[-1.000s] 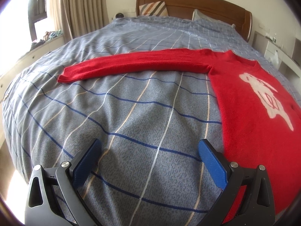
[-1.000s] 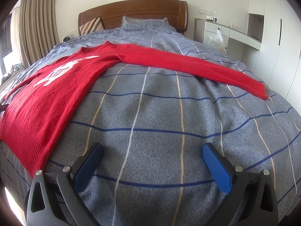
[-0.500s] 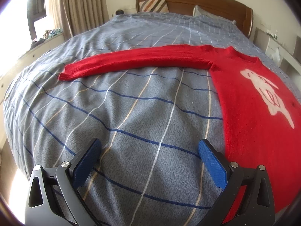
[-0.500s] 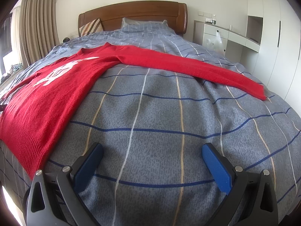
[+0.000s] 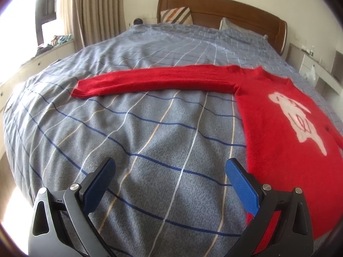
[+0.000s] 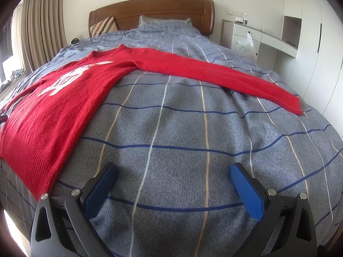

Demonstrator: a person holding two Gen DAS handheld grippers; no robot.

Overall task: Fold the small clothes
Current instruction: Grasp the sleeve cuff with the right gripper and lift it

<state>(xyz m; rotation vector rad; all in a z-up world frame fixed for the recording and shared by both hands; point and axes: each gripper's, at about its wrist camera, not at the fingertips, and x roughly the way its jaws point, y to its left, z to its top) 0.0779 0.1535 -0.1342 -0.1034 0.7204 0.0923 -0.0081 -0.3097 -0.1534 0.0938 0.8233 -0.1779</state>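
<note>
While both hand-held grippers (image 5: 170, 177) (image 6: 173, 181) gape empty, the red sweater (image 5: 278, 128) lies flat, collar toward the headboard (image 6: 154, 10), sleeves outstretched crosswise

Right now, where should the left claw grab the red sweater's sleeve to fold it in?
Probably the cuff, the sleeve's free end on the blanket. The sleeve lies flat and straight out from the red sweater, so come from beyond the cuff with the open left claw, pinching low.

The red sweater (image 5: 278, 128) ran off the left wrist view's right edge, its hem hidden behind the left tool (image 5: 170, 171). Items on the white counter (image 6: 268, 35) beyond the bed's far right corner were too small to identify.
</note>
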